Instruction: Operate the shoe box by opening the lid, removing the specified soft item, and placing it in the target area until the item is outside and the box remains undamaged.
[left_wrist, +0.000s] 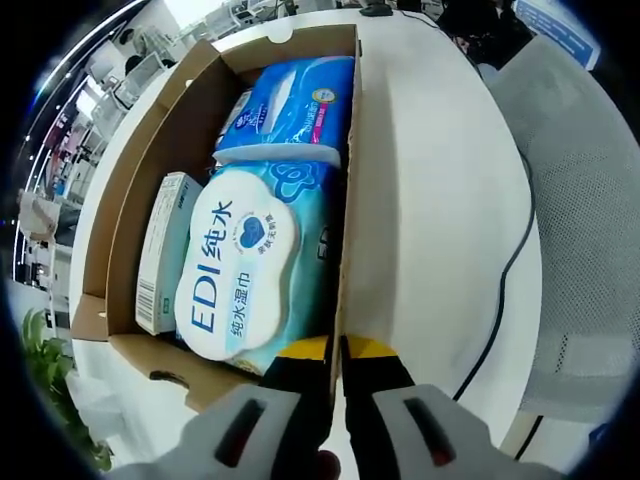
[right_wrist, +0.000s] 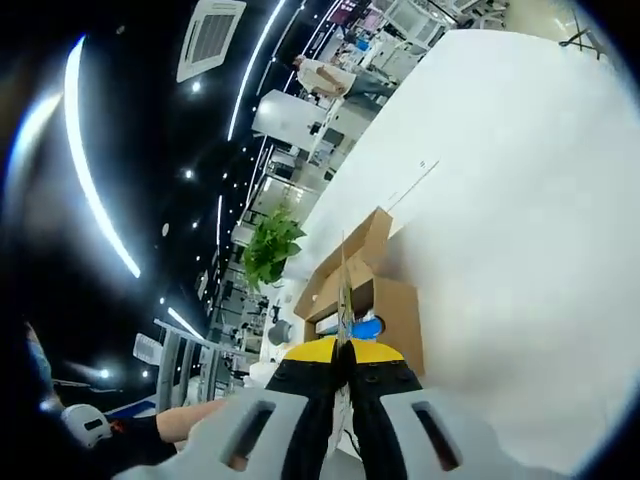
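Wipes pack (left_wrist: 240, 270) in open shoe box (left_wrist: 130, 190), both jaws clamped on lid (left_wrist: 345, 200).

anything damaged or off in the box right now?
Nothing stands out. The box is open, its lid raised and pinched edge-on by the left gripper and by the right gripper. No tears or creases show. The wipes pack, blue packet and small carton lie packed inside.

left view close above box (left_wrist: 130, 200), right view low, upward
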